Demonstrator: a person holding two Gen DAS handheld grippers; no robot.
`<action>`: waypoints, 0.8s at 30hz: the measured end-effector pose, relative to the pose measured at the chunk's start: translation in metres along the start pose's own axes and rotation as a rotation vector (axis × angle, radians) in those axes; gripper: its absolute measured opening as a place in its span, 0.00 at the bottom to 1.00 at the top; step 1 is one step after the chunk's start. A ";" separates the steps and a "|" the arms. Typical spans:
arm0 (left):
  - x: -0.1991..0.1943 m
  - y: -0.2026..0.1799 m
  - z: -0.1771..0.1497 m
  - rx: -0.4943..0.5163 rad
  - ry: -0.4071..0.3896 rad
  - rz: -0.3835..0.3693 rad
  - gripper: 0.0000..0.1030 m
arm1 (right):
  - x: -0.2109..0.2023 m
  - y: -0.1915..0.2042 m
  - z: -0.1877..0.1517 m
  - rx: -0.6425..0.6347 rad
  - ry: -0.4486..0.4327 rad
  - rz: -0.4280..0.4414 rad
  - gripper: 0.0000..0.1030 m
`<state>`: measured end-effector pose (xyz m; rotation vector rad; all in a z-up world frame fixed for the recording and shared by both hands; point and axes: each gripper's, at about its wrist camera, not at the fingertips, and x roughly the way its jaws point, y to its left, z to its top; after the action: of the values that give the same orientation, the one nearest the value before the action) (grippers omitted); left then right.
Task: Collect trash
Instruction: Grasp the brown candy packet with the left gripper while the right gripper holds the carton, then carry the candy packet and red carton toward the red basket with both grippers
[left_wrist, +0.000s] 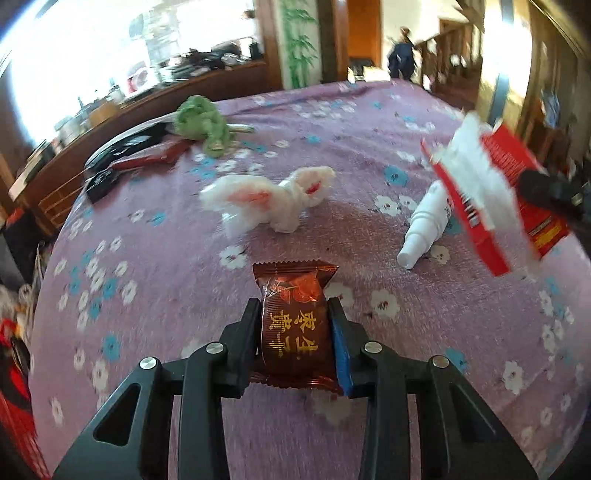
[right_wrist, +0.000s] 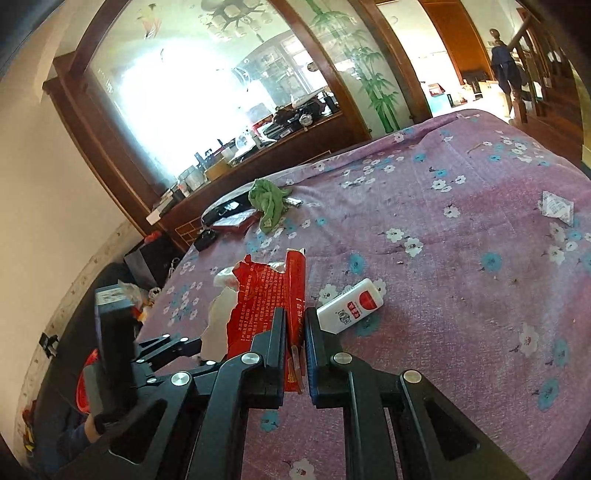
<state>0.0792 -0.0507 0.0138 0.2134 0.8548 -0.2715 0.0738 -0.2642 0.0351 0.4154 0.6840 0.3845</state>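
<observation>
The left tongs (left_wrist: 293, 317) gripped one brown snack packet (left_wrist: 293, 325) on the table (left_wrist: 369, 155). The right tongs (right_wrist: 295, 325) pinched one torn red box (right_wrist: 273, 295). Beyond the packet lay one white bottle (left_wrist: 424, 225) and one tissue wad (left_wrist: 273, 199).

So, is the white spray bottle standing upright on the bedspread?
No, the white spray bottle lies on its side on the bedspread.

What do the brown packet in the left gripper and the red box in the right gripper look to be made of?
Brown snack packet: glossy plastic or foil film, judging by its sheen and crimped, serrated ends. Red box: thin printed cardboard, torn open with ragged edges and a white inner face.
</observation>
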 end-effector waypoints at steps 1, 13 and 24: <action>-0.005 0.002 -0.003 -0.017 -0.016 0.004 0.33 | 0.002 0.003 -0.001 -0.013 0.004 -0.006 0.09; -0.047 0.040 -0.014 -0.213 -0.199 0.133 0.33 | 0.021 0.026 -0.015 -0.119 0.051 -0.048 0.09; -0.046 0.047 -0.016 -0.218 -0.202 0.138 0.33 | 0.020 0.029 -0.015 -0.136 0.044 -0.051 0.09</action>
<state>0.0541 0.0053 0.0427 0.0399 0.6598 -0.0677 0.0724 -0.2267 0.0280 0.2606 0.7049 0.3904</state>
